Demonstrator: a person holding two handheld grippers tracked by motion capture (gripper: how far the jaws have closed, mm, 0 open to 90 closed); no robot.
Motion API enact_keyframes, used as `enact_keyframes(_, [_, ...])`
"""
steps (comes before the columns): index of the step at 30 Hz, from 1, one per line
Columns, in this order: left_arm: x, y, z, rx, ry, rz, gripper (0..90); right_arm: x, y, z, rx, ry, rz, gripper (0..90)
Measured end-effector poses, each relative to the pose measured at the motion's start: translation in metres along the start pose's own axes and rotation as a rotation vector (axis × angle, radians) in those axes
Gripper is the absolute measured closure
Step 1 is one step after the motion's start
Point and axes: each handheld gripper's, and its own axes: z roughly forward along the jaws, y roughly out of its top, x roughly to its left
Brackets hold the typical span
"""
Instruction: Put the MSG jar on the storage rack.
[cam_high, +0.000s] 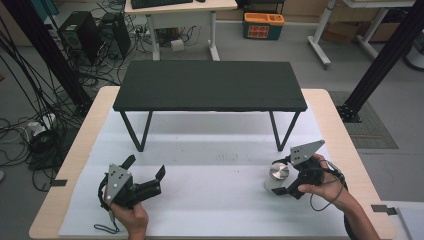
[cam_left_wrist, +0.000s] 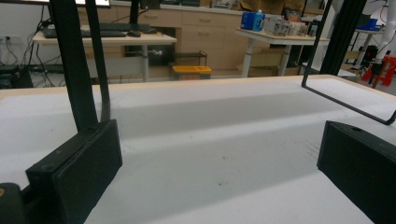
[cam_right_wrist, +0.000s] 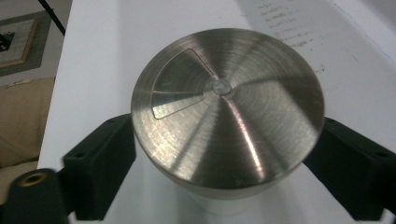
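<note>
High view: the canister (cam_high: 278, 176) stands upright on the white mat (cam_high: 210, 200), in front of the black shelf (cam_high: 210, 86), within the right gripper (cam_high: 280, 182). The left gripper (cam_high: 145, 172) rests apart, spread wide and empty.

Left gripper view: nothing lies between the jaws.

Right gripper view: both jaws flank the canister (cam_right_wrist: 227, 109) below its steel lid, apparently clamping the sides for a stable lift.

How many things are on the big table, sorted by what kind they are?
Black tongs: 2, the left tongs and the right tongs
Shiny metal-topped canister: 1
Small black shelf table: 1
White sheet: 1
Total: 5
</note>
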Motion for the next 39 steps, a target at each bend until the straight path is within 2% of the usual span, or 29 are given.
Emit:
enact_keyframes(2, [0.0, 0.0, 0.0, 0.0, -0.001, 0.001, 0.2, 0.0, 0.0, 0.0, -0.001, -0.001, -0.003, 16.0])
enact_keyframes(3, [0.0, 0.0, 0.0, 0.0, -0.001, 0.001, 0.2, 0.0, 0.0, -0.001, 0.001, 0.001, -0.014, 22.5])
enact_keyframes(6, [0.0, 0.0, 0.0, 0.001, 0.0, 0.001, 0.2, 0.0, 0.001, -0.003, 0.001, -0.001, -0.034, 31.9])
enact_keyframes(7, [0.0, 0.0, 0.0, 0.001, 0.0, 0.001, 0.2, 0.0, 0.001, -0.003, 0.001, -0.001, -0.034, 31.9])
enact_keyframes(9, [0.0, 0.0, 0.0, 0.001, -0.001, 0.002, 0.2, 0.002, 0.002, -0.004, 0.006, -0.009, -0.046, 37.4])
enact_keyframes(20, [0.0, 0.0, 0.0, 0.002, 0.001, 0.002, 0.2, 0.009, 0.005, -0.007, 0.015, -0.037, -0.086, 42.4])
enact_keyframes(27, [-0.001, 0.0, 0.0, 0.002, 0.0, 0.005, 0.2, 0.011, 0.012, -0.012, 0.025, -0.039, -0.088, 42.6])
enact_keyframes(32, [-0.001, 0.001, 0.001, 0.004, 0.0, 0.006, 0.2, 0.015, 0.026, -0.034, -0.003, -0.043, -0.086, 42.5])
enact_keyframes(33, [-0.001, 0.001, 0.001, 0.004, 0.0, 0.009, 0.2, 0.018, 0.038, -0.045, -0.008, -0.052, -0.093, 42.6])
enact_keyframes(35, [-0.001, 0.001, 0.0, 0.005, 0.001, 0.011, 0.2, 0.02, 0.045, -0.052, -0.01, -0.058, -0.096, 42.5])
enact_keyframes(36, [-0.001, 0.0, 0.0, 0.001, 0.0, 0.009, 0.2, 0.023, 0.06, -0.064, -0.014, -0.073, -0.105, 42.5])
enact_keyframes(37, [-0.001, 0.0, 0.0, 0.001, 0.0, 0.009, 0.2, 0.025, 0.068, -0.071, -0.019, -0.08, -0.11, 42.5])
enact_keyframes(39, [-0.001, 0.0, 0.0, 0.0, -0.003, 0.008, 0.2, 0.027, 0.074, -0.076, -0.025, -0.086, -0.117, 42.5])
